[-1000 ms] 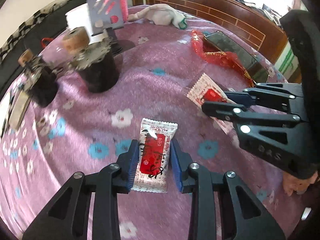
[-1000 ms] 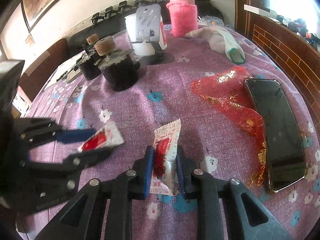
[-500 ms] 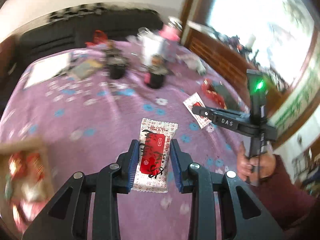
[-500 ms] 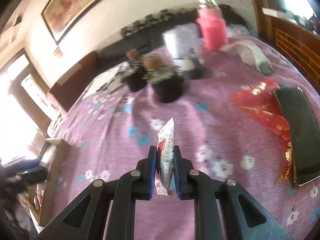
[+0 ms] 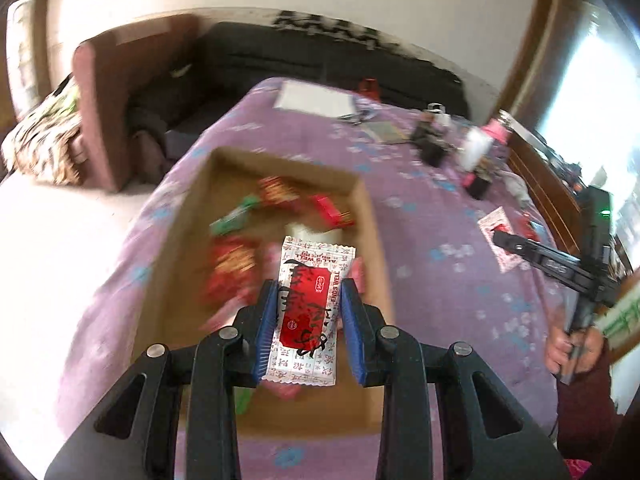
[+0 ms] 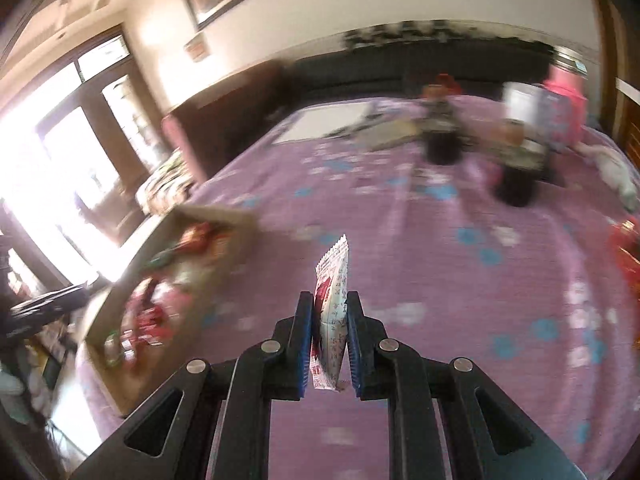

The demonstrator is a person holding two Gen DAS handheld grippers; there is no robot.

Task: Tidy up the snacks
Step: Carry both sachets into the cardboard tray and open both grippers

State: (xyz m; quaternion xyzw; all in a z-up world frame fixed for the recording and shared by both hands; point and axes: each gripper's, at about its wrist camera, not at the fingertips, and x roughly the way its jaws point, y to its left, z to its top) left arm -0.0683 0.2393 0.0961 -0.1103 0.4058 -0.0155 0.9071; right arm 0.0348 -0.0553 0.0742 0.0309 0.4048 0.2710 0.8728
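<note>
Left wrist view, lower centre: the left gripper (image 5: 308, 328), black with blue pads, is closed narrowly on a flat white snack packet with a red label and black script (image 5: 307, 312), its pads pressing the packet's two long edges. The packet is held face up in the centre of the frame, over the near part of an open brown cardboard box (image 5: 372, 236). The box occupies the middle of the frame on a purple cloth with blue and white flowers (image 5: 448, 280); it contains blurred red, green and pink wrapped snacks (image 5: 276, 200).

At the right edge of the same view, the right gripper (image 5: 500, 238) appears side-on, a hand (image 5: 568, 350) around its handle, with a white and red snack packet (image 5: 500, 240) at its tip.

Right wrist view, lower centre: the right gripper (image 6: 329, 336) is fully closed on that white and red packet (image 6: 332, 312), which stands edge-on between the blue pads and rises above them toward the frame's centre. It hangs over the purple cloth (image 6: 440, 264), to the right of the cardboard box (image 6: 160, 232), which lies at centre left.

Toward the upper right of this view stand two dark round containers (image 6: 440, 148), a white cylinder (image 6: 520, 108) and a pink object (image 6: 568, 92), all blurred. A white sheet of paper (image 6: 324, 124) lies at upper centre.
</note>
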